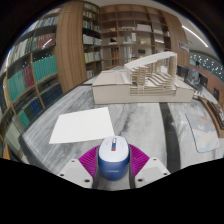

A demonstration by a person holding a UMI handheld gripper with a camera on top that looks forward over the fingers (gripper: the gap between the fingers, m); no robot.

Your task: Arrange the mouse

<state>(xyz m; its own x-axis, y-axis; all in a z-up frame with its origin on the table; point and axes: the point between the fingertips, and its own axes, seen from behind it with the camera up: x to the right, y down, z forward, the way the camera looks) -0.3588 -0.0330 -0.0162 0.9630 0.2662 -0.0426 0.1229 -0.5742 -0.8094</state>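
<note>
A grey marbled desk (150,125) stretches ahead, with pale veining across its surface. A blank white sheet of paper (82,125) lies flat on it, nearer the left side. Beyond the sheet stands a pale architectural model (145,80) on a broad flat base, with stepped tiers rising toward the right and a thin slanted roof piece. Behind the desk, tall wooden bookshelves (45,65) line the left wall, packed with upright books, many with teal spines. More shelving (125,30) fills the back wall, holding white binders and folders. At the far right, a white object (203,128) sits at the desk's edge, too unclear to identify.
</note>
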